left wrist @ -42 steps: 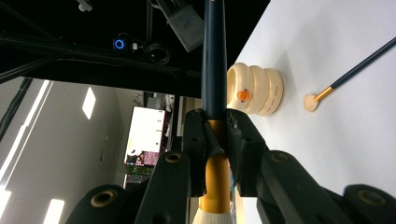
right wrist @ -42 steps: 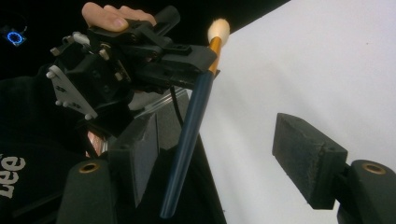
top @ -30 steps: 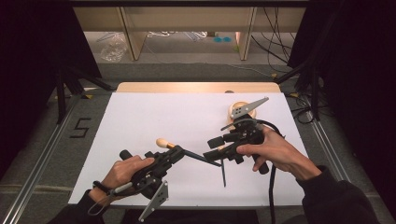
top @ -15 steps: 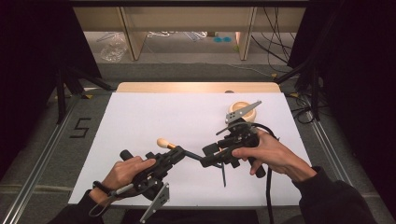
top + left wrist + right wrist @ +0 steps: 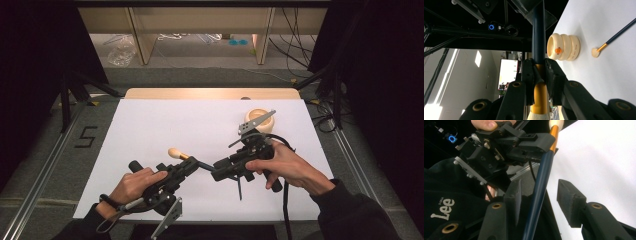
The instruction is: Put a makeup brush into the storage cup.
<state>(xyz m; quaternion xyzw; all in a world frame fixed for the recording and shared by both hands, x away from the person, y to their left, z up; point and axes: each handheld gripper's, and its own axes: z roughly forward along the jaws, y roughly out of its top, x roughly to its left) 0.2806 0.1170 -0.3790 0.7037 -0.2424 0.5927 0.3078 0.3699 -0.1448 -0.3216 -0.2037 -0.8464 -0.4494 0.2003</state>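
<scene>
Brush [image 5: 192, 161] is sitting clamped in the left gripper [image 5: 194, 164], whose jaws are pinching the gold ferrule just where it meets the dark blue handle, as the left gripper view [image 5: 538, 82] is showing. The pale bristle tip is sticking out behind those jaws, up and to the left in the high view, while the handle is running on to the right, toward the right gripper [image 5: 217, 169]. In the right gripper view, the handle [image 5: 540, 192] is passing between the two jaws, closer to the left pad; a clear gap is remaining on the right side, so these jaws are not yet gripping, though they have just been closing around it. Both hands are resting low over the near half of the table [image 5: 150, 125], the left hand [image 5: 132, 185] angling its gripper up and to the right, the right hand [image 5: 285, 167] pointing its gripper leftward, the two nearly meeting tip to tip. A cream ringed holder [image 5: 260, 117] is standing farther back on the right, and a second brush [image 5: 239, 187] is lying on the table just below the right gripper.
</scene>
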